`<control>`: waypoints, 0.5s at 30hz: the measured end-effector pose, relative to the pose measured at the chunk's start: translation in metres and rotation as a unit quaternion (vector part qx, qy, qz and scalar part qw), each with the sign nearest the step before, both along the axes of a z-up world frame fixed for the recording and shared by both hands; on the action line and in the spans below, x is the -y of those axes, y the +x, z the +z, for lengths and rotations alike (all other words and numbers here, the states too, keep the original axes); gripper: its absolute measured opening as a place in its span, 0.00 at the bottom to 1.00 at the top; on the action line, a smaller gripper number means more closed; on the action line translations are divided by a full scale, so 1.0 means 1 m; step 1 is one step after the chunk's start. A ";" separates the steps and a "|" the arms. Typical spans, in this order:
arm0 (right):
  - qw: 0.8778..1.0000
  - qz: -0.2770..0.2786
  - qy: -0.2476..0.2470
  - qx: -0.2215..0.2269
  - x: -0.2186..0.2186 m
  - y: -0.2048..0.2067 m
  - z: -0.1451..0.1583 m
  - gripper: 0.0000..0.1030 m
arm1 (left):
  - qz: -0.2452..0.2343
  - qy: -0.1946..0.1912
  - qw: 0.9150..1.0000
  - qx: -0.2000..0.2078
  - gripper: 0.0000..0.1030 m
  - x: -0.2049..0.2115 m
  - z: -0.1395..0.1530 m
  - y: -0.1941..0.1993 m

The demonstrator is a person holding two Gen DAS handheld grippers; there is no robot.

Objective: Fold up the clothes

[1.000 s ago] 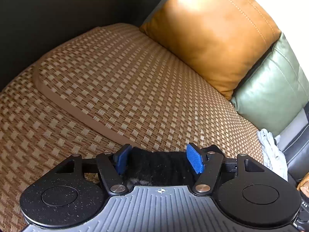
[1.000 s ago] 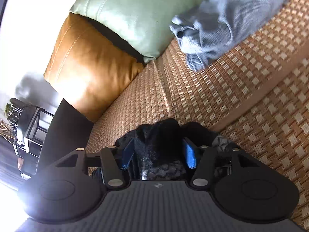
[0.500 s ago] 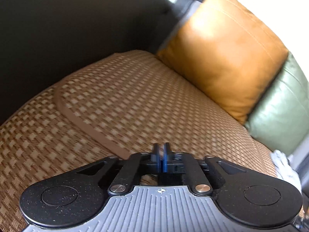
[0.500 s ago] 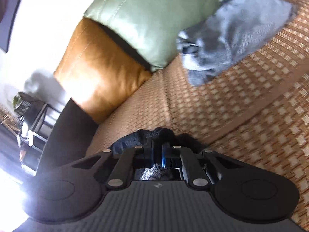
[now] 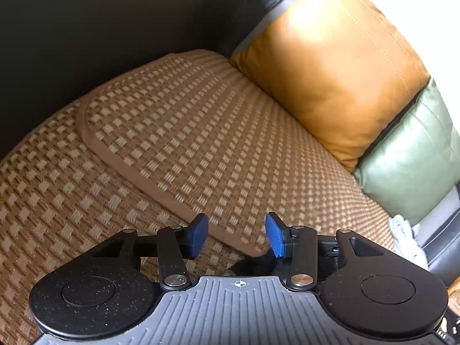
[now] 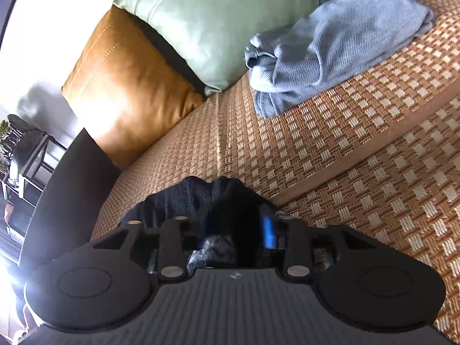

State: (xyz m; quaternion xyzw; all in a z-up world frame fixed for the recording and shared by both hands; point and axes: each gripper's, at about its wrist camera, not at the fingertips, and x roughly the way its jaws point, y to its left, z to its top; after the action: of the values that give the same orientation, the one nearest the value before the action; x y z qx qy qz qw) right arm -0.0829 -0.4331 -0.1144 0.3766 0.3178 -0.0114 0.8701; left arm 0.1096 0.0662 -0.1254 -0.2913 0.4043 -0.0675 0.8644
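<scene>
A black fuzzy garment (image 6: 201, 198) lies on the woven sofa mat. In the right wrist view it bunches up between and over my right gripper's (image 6: 233, 230) blue pads (image 6: 268, 231), which stand apart. My left gripper (image 5: 236, 234) is open with nothing between its blue pads (image 5: 198, 233); only a small dark bit of the garment (image 5: 253, 264) shows low behind them. A crumpled grey-blue garment (image 6: 330, 46) lies farther along the seat by the green cushion, and shows as a pale patch in the left wrist view (image 5: 405, 235).
The seat is covered by a tan woven mat (image 5: 201, 132) with a brown bound edge. An orange leather cushion (image 5: 339, 66) and a green one (image 5: 411, 161) lean on the backrest. The dark sofa arm (image 5: 86, 28) bounds the left. A metal shelf (image 6: 26, 155) stands beyond.
Half a second ago both grippers were shut, the right on the black garment. Both have now opened. The left has drawn back, so the black garment lies low behind its pads.
</scene>
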 end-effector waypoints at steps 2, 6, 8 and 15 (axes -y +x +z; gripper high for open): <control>1.000 0.004 -0.008 0.002 -0.003 -0.003 0.003 0.46 | 0.003 -0.029 1.000 -0.001 0.58 -0.004 0.003 0.001; 1.000 0.005 -0.005 0.003 -0.005 -0.002 0.003 0.46 | -0.012 -0.050 0.999 -0.012 0.59 -0.004 0.007 -0.001; 1.000 0.004 -0.004 0.002 -0.006 -0.002 0.003 0.46 | -0.023 -0.055 0.998 -0.023 0.59 -0.001 0.008 -0.001; 1.000 0.002 -0.001 -0.002 -0.004 -0.005 0.002 0.46 | -0.037 -0.111 0.991 -0.070 0.58 0.002 0.008 0.000</control>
State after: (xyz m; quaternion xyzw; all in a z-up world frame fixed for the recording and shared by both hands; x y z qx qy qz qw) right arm -0.0880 -0.4294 -0.1129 0.3752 0.3205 -0.0108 0.8697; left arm 0.1093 0.0639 -0.1173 -0.3747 0.4639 -0.1231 0.7932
